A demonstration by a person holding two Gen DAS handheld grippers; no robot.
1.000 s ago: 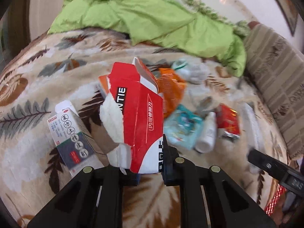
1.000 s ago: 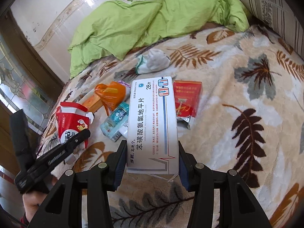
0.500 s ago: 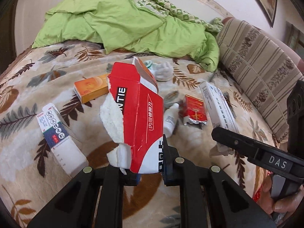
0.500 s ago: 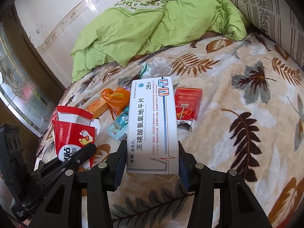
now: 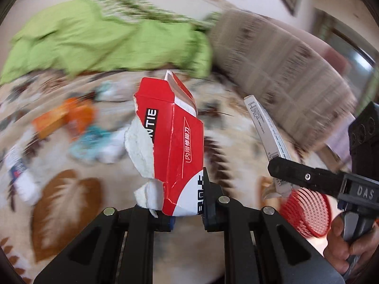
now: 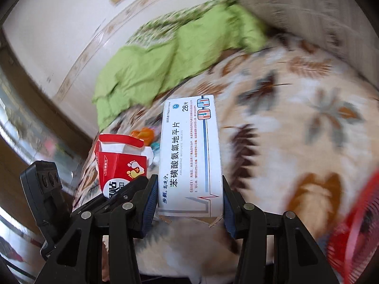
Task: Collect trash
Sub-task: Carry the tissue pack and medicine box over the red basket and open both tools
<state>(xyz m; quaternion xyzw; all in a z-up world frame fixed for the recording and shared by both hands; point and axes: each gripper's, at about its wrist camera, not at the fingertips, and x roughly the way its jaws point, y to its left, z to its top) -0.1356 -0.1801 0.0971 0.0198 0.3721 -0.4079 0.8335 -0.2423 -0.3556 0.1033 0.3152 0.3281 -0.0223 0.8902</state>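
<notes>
Holding two boxes above the bed (image 6: 296, 123).
Left tool (image 5: 187, 203) clamped on torn red box (image 5: 175, 142) reading "NTIE"; right tool (image 6: 189, 203) clamped on white box (image 6: 189, 151), "28", "TABLETS".

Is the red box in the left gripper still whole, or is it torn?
Torn. The red box has a ragged ripped edge along one side, with white paper showing there.
</notes>
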